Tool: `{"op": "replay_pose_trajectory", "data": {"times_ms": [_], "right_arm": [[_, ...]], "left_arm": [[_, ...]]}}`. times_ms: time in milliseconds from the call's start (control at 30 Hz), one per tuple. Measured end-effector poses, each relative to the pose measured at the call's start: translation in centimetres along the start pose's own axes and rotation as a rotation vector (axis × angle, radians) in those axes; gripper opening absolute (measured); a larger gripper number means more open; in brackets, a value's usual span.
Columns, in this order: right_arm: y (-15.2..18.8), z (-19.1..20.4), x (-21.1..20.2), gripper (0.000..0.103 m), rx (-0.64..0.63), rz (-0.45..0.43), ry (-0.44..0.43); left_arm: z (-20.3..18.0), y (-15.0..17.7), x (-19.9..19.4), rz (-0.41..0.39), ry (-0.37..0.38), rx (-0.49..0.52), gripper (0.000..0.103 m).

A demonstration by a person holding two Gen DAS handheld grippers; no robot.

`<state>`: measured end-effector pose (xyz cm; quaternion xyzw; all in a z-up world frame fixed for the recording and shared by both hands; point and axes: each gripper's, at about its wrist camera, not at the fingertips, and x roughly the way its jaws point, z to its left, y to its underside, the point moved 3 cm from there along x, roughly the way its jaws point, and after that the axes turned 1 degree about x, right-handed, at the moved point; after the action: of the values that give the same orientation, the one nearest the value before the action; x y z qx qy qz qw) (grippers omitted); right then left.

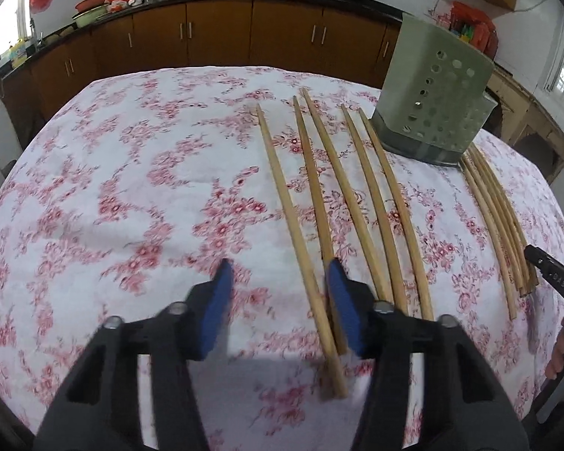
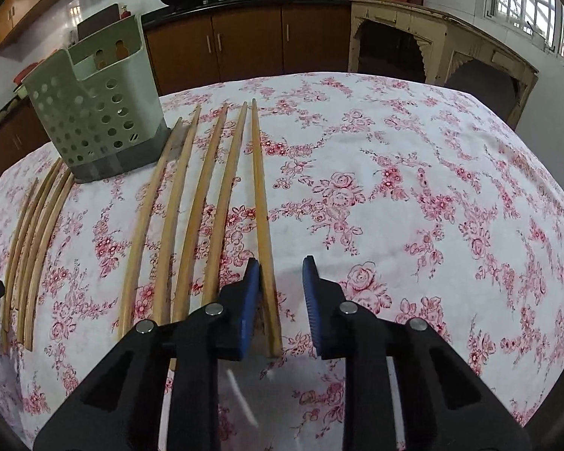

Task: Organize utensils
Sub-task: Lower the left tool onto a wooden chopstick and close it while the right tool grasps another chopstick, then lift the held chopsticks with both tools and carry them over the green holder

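the landmark taken here is the utensil holder — a pale green, perforated caddy with a grey base, stood upright on the far part of the surface, which is covered by a white cloth printed with pink flowers.

in the left wrist view, five loose chopsticks are seen to the left of the holder, laid side by side and running from near its base back toward the camera. the left gripper is held low over their near ends with its jaws spread; the leftmost chopstick passes between the blue pads, but it is not pinched. to the right of the holder a tighter bundle of chopsticks lies, its far ends at the holder's base. beyond the bundle's near end, part of the right gripper is glimpsed at the frame edge.

in the right wrist view the holder is at far left. the bundle is found in front of it, and five spaced chopsticks to its right. the right gripper has its jaws spread over the near end of the rightmost chopstick — the left pad is just beside the stick, the right pad well clear, and nothing is gripped.
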<state>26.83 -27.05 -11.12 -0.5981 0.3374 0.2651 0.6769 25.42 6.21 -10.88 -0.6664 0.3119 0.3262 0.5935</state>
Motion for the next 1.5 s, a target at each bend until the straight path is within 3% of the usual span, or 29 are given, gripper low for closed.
{"op": "replay_pose_trajectory", "data": {"times_ms": [167,233,300,433,500,733,967,1200,1300,1500], "right_arm": [[-0.6,0.4,0.9,0.024,0.0,0.001,0.003],[-0.7,0.8,0.9,0.016,-0.012,0.0,-0.004],[-0.9,1.0,1.1,0.009,-0.018,0.003,-0.005],[-1.6,0.4,1.7,0.009,0.024,0.001,-0.002],[-1.8,0.0,1.8,0.009,0.041,0.003,-0.006],[-1.0,-0.2,1.4,0.01,0.036,-0.001,-0.018],[-0.5,-0.1,1.1,0.01,0.03,-0.008,-0.017],[-0.4,-0.3,0.8,0.008,0.046,-0.002,-0.052],[-0.6,-0.4,-0.6,0.008,0.04,-0.05,-0.061],[-1.9,-0.8,-4.5,0.008,0.013,-0.173,-0.057]], "left_arm": [[-0.5,-1.0,1.0,0.007,-0.04,0.034,0.015],[-0.6,-1.3,1.3,0.006,-0.059,0.048,0.008],[-0.6,-2.0,1.8,0.004,-0.059,0.055,0.008],[0.6,-3.8,3.0,-0.011,-0.076,0.046,0.008],[1.3,-4.1,3.1,-0.004,-0.047,0.033,0.008],[1.7,-1.4,1.0,-0.02,0.016,0.037,0.022],[1.4,0.4,-0.1,-0.032,0.004,0.055,0.022],[1.2,1.6,-0.8,-0.043,-0.027,0.078,0.008],[1.4,1.5,-1.1,-0.023,-0.011,0.078,0.007],[1.0,0.7,-3.7,-0.083,-0.014,0.132,0.007]]}}
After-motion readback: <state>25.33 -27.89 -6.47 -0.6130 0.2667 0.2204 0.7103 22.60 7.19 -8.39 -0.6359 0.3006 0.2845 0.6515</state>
